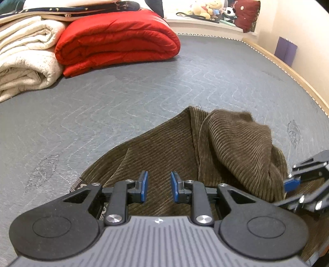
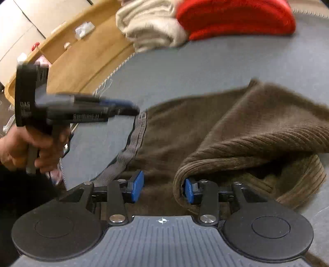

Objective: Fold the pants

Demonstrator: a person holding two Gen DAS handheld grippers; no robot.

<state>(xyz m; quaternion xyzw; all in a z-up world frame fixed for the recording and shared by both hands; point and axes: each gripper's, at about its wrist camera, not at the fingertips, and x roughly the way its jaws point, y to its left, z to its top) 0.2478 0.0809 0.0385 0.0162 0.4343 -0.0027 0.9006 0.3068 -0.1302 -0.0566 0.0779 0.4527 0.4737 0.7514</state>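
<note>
Brown corduroy pants [image 1: 164, 152] lie on the grey mattress [image 1: 123, 92], with one part folded over into a raised hump [image 1: 240, 139]. My left gripper [image 1: 158, 187] is open and empty, just above the pants near the waistband. In the right wrist view the pants [image 2: 205, 127] show a grey elastic waistband [image 2: 133, 141] at the left. My right gripper [image 2: 162, 189] is open, low over the pants, with its right pad [image 2: 189, 191] against the rolled edge of the fold. The left gripper [image 2: 127, 107] is blurred above the waistband.
A folded red quilt [image 1: 117, 41] and cream blankets [image 1: 26, 55] lie at the far side of the mattress. A wooden bed frame [image 1: 292, 76] runs along the right edge. Stuffed toys [image 1: 209, 10] sit on a far ledge.
</note>
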